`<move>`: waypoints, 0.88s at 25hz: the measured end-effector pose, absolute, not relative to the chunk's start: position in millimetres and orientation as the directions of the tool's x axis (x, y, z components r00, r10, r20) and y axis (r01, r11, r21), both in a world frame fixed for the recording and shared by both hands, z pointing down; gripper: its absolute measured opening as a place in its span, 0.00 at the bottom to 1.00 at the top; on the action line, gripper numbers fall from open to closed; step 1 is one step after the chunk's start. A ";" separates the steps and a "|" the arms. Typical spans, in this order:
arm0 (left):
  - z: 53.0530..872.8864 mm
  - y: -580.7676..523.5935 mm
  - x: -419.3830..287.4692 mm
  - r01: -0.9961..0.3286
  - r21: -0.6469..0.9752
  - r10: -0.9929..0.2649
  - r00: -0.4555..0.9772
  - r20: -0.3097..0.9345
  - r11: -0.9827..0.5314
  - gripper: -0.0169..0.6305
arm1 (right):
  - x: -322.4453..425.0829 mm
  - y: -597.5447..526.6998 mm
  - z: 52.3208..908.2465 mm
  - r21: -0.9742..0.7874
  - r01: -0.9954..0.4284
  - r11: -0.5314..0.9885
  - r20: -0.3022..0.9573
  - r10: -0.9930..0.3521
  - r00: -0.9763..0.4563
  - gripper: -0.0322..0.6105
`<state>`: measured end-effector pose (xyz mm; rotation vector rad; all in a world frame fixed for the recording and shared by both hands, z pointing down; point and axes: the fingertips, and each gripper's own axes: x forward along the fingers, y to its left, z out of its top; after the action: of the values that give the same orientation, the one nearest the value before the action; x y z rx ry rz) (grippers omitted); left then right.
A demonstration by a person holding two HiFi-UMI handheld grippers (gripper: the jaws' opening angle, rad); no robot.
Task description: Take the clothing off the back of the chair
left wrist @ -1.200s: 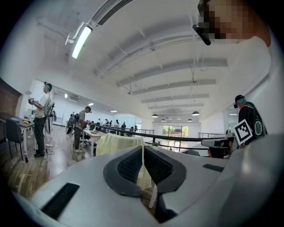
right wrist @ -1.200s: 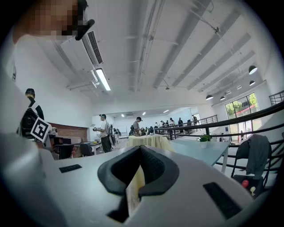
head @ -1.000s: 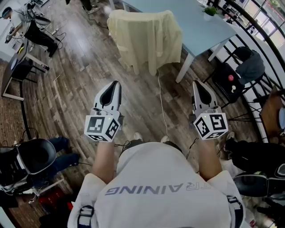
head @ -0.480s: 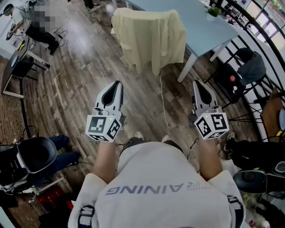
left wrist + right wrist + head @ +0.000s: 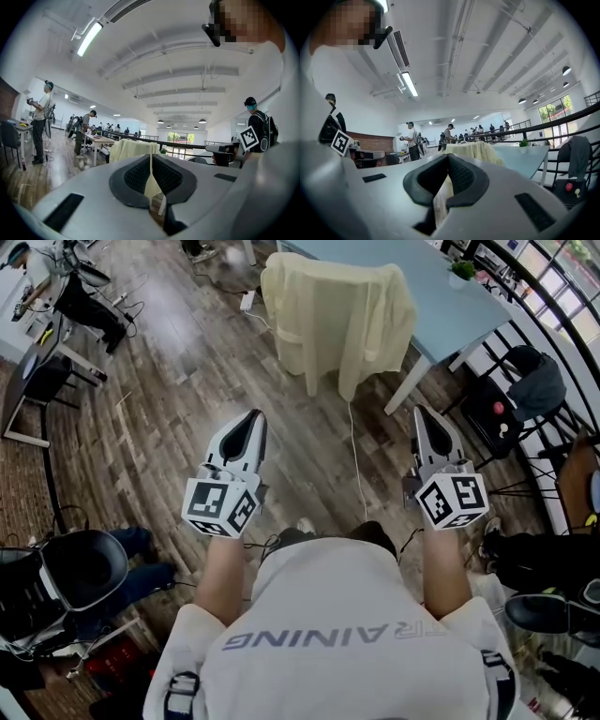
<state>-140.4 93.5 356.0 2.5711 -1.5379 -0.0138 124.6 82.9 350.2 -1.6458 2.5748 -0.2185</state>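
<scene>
A pale yellow garment [image 5: 337, 320] hangs over the back of a chair pushed against a light blue table [image 5: 441, 287], at the top of the head view. It also shows ahead as the garment [image 5: 133, 149] in the left gripper view and the garment [image 5: 476, 151] in the right gripper view. My left gripper [image 5: 251, 420] and right gripper [image 5: 427, 415] are held level over the wood floor, well short of the chair. Both are shut with nothing between the jaws.
A white cable [image 5: 356, 465] trails across the floor from the chair toward me. A dark chair with a grey jacket [image 5: 534, 381] stands at the right by a black railing. An office chair [image 5: 75, 568] sits at the lower left. People stand at desks [image 5: 93, 138] farther off.
The chair with the garment has come closer and shifted right in the head view as I moved forward. Both grippers stay shut and level.
</scene>
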 end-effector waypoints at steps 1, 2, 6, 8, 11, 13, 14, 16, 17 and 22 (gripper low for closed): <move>356.1 90.6 -147.6 -0.875 0.128 -0.876 0.477 0.069 -0.467 0.09 | 117.2 80.0 349.4 -0.158 -0.896 0.414 0.009 -0.907 -0.421 0.08; 356.2 87.5 -154.4 -0.875 0.130 -0.876 0.476 0.071 -0.465 0.09 | 110.2 77.2 348.9 -0.155 -0.896 0.416 0.009 -0.906 -0.422 0.08; 356.0 76.4 -170.4 -0.867 0.160 -0.870 0.487 0.073 -0.472 0.09 | 89.3 67.3 347.4 -0.143 -0.896 0.421 0.024 -0.903 -0.428 0.08; 354.8 66.9 -170.8 -0.862 0.162 -0.865 0.496 0.070 -0.481 0.09 | 84.4 57.7 347.6 -0.144 -0.895 0.422 0.028 -0.902 -0.430 0.08; 353.3 51.4 -166.3 -0.857 0.156 -0.861 0.505 0.063 -0.491 0.09 | 83.6 40.2 349.9 -0.148 -0.892 0.428 0.031 -0.899 -0.437 0.08; 354.2 38.5 -164.3 -0.856 0.156 -0.860 0.506 0.065 -0.493 0.09 | 83.9 25.6 351.4 -0.150 -0.888 0.435 0.029 -0.895 -0.444 0.08; 355.2 31.0 -163.8 -0.857 0.156 -0.860 0.505 0.068 -0.491 0.09 | 84.1 16.8 352.5 -0.152 -0.885 0.440 0.027 -0.893 -0.449 0.08; 357.3 14.2 -162.5 -0.861 0.154 -0.864 0.499 0.072 -0.484 0.09 | 85.5 -3.4 356.1 -0.159 -0.880 0.448 0.021 -0.889 -0.457 0.08; 358.2 5.5 -161.3 -0.864 0.152 -0.866 0.495 0.074 -0.481 0.09 | 87.1 -14.3 358.8 -0.166 -0.877 0.451 0.020 -0.888 -0.460 0.08; 358.9 -50.5 -151.5 -0.874 0.146 -0.876 0.477 0.075 -0.463 0.09 | 103.0 -77.1 365.0 -0.190 -0.870 0.456 0.014 -0.885 -0.466 0.08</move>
<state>-151.5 -50.5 358.9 2.5553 -1.5280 -0.0157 103.0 -77.1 365.0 -1.5737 2.6047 -0.2609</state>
